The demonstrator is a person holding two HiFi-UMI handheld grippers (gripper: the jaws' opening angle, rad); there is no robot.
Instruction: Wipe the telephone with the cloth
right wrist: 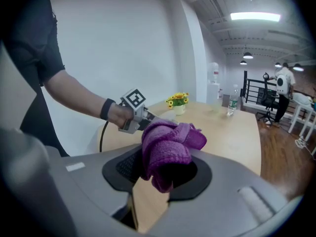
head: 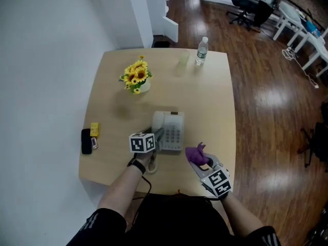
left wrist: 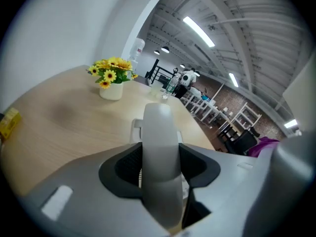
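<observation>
A white desk telephone (head: 172,130) lies at the middle of the wooden table (head: 210,106). Its handset (head: 158,123) runs along the phone's left side. My left gripper (head: 157,137) is shut on the handset (left wrist: 159,147), which fills the gap between the jaws in the left gripper view; the phone base (left wrist: 137,128) shows behind it. My right gripper (head: 202,161) is shut on a bunched purple cloth (head: 196,154), just right of the phone's near corner and apart from it. In the right gripper view the cloth (right wrist: 168,144) bulges out of the jaws, with the left gripper (right wrist: 143,118) beyond it.
A pot of yellow flowers (head: 136,79) stands at the back left. A water bottle (head: 202,50) and a clear cup (head: 184,59) stand at the far edge. A black object (head: 86,141) and a yellow block (head: 95,129) lie at the left edge.
</observation>
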